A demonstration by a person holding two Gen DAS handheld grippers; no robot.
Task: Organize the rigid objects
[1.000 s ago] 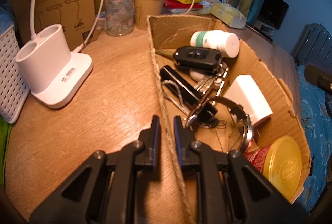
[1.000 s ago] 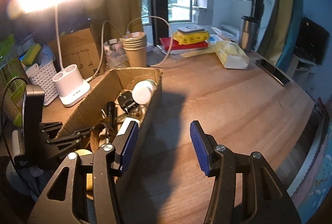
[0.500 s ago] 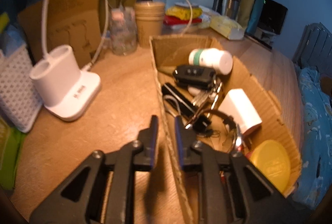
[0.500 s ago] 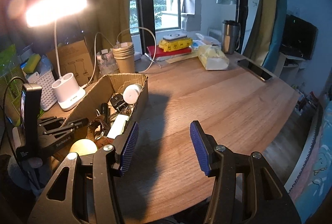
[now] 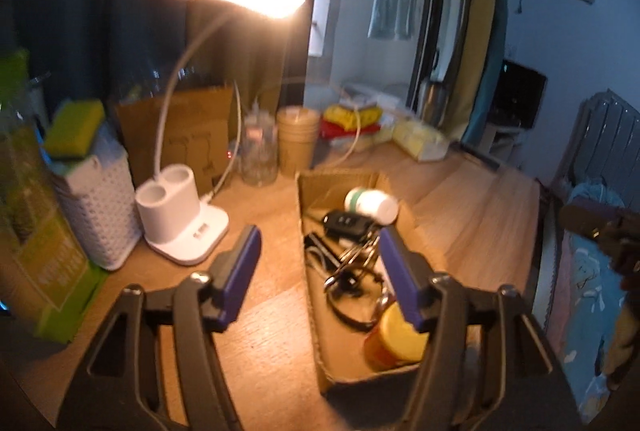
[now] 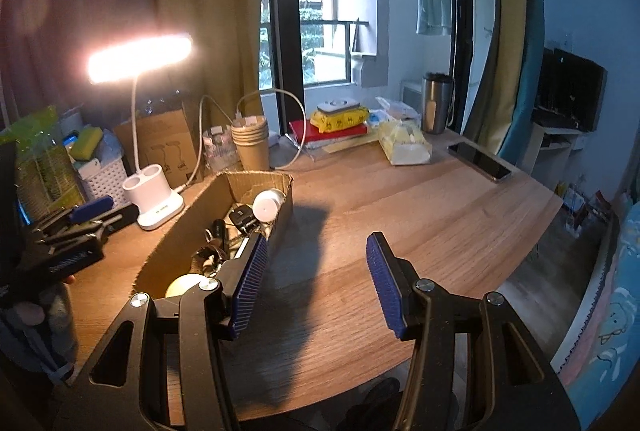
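Observation:
A long cardboard box (image 5: 310, 295) (image 6: 176, 243) lies on the wooden table. It holds a white bottle (image 5: 372, 203) (image 6: 267, 206), a black car key with keys (image 5: 347, 222), a black strap, and a yellow-lidded jar (image 5: 396, 335). My left gripper (image 5: 320, 271) is open and empty, raised above the box's left wall. It also shows in the right wrist view (image 6: 86, 215). My right gripper (image 6: 316, 283) is open and empty, above bare table right of the box.
A lit white desk lamp (image 5: 180, 227) (image 6: 154, 203) stands left of the box. A white basket (image 5: 100, 207), paper cups (image 6: 250, 143), a glass jar (image 5: 260, 155), books, a tissue pack (image 6: 404, 143), a steel mug (image 6: 438, 103) and a phone (image 6: 480, 161) sit around the table.
My left gripper let go of the box's left wall, opened wide and pulled back and up. My right gripper also drew back and up, still open.

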